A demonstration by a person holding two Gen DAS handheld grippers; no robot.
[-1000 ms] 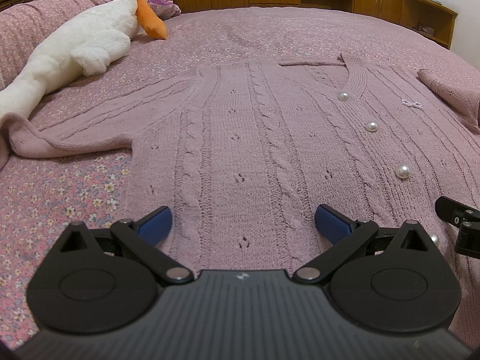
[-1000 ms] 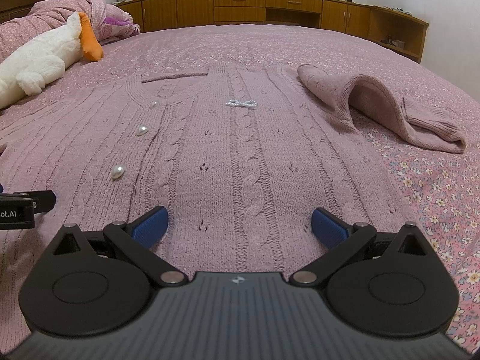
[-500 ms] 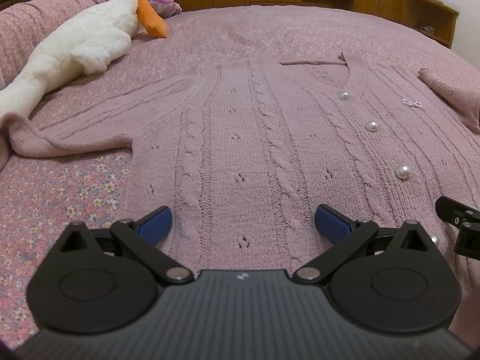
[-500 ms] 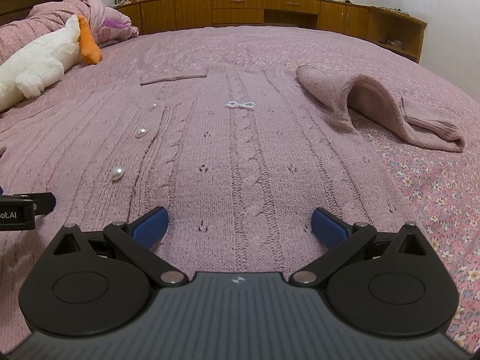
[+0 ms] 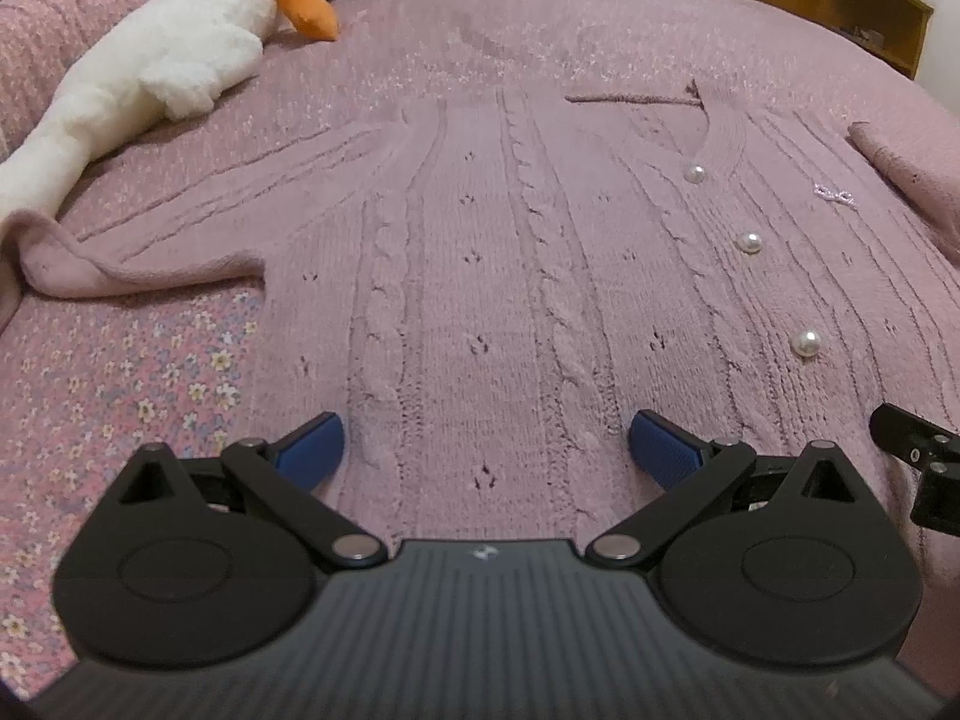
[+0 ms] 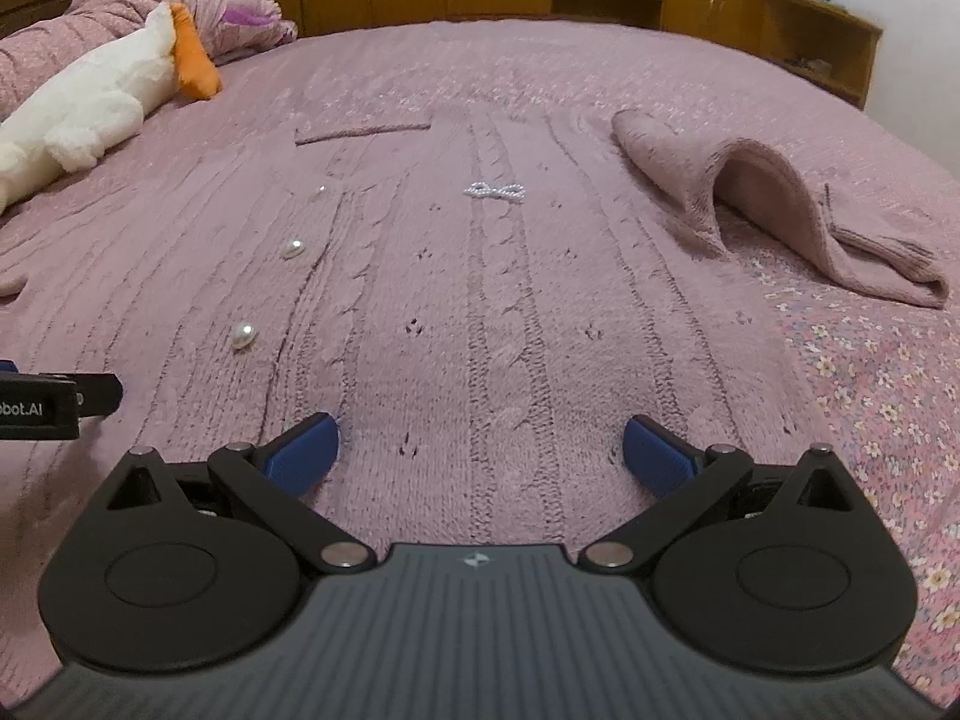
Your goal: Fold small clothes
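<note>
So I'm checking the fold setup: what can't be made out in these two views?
- Pink cable-knit cardigan: its near hem hides behind the open left gripper and the open right gripper.
- Its left sleeve cuff: cut by the left view's edge.
- White plush goose: tail end cut off in both views.

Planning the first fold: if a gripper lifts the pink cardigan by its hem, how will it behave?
The cardigan is probably floppy: its sleeve already slumps in a soft arch. The chunky cable knit likely grips the pads rather than slipping. The pearl buttons may add slight weight along the front.
</note>
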